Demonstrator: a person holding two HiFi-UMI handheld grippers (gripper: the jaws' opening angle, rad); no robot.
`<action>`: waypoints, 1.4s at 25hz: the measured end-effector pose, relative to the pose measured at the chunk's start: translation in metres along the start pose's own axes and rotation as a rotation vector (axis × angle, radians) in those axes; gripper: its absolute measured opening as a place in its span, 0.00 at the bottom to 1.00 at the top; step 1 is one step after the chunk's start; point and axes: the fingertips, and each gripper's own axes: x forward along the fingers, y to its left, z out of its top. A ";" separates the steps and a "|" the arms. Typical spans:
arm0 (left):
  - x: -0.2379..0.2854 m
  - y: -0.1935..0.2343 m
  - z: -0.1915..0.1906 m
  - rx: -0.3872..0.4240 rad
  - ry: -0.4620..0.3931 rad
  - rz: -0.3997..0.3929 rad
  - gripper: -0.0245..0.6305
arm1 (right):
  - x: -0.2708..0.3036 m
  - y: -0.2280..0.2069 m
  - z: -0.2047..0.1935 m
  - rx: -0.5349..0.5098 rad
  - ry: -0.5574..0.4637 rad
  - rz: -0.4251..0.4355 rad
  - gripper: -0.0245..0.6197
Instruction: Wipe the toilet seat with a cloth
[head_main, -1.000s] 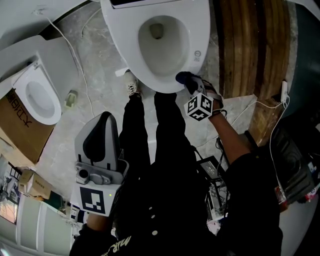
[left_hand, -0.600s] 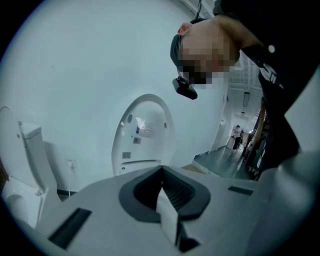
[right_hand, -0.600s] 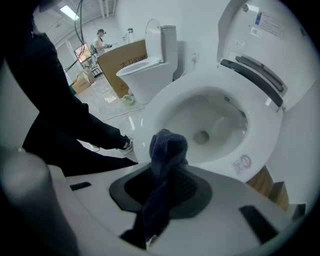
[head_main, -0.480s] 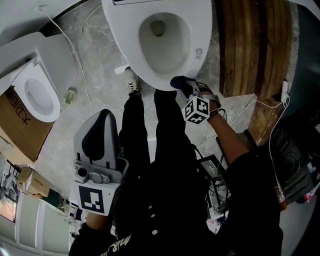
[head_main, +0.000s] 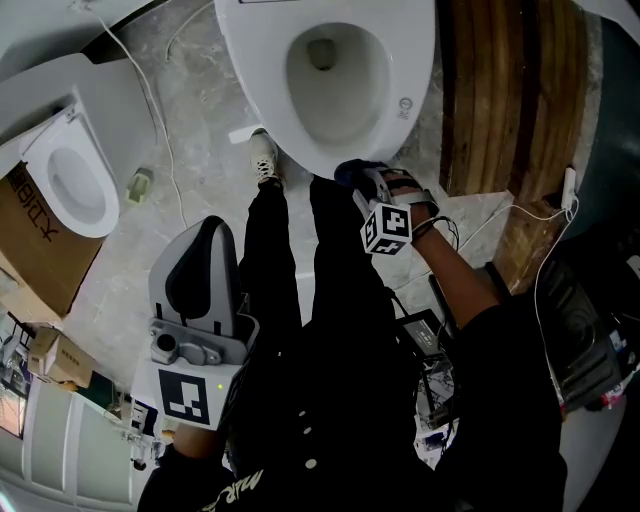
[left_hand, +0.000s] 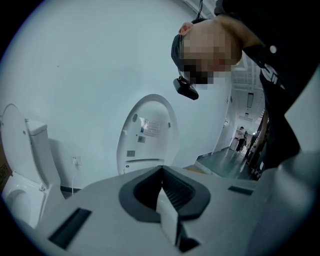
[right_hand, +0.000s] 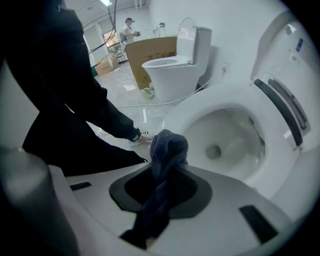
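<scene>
A white toilet with its seat (head_main: 410, 90) (right_hand: 195, 107) and open bowl (head_main: 325, 80) stands at the top of the head view. My right gripper (head_main: 358, 176) (right_hand: 167, 150) is shut on a dark blue cloth (head_main: 350, 170) (right_hand: 167, 150), whose bunched end sits at the seat's front rim. The lid (right_hand: 285, 60) is raised behind the bowl. My left gripper (head_main: 205, 270) (left_hand: 165, 190) hangs low at the left beside the person's legs, its jaws closed together with nothing between them, pointing away from the toilet.
A second white toilet (head_main: 70, 185) (right_hand: 172, 75) stands at the left by a cardboard box (head_main: 30, 250) (right_hand: 150, 50). A white cable (head_main: 150, 100) runs across the marble floor. A wooden panel (head_main: 510, 100) lies right of the toilet. The person's legs and shoe (head_main: 265, 165) stand at the bowl's front.
My right gripper with the cloth has slid leftward along the seat's front rim, from the right front toward the middle. The left gripper has stayed where it was.
</scene>
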 end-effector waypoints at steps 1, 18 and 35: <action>-0.001 0.001 0.000 -0.002 0.000 0.004 0.05 | 0.001 0.002 0.003 -0.042 0.004 0.003 0.17; -0.013 0.024 -0.005 -0.044 -0.014 0.062 0.05 | 0.015 0.010 0.048 -0.297 -0.031 0.059 0.17; -0.019 0.036 -0.012 -0.062 -0.014 0.099 0.05 | 0.032 -0.033 0.102 -0.309 -0.126 0.025 0.17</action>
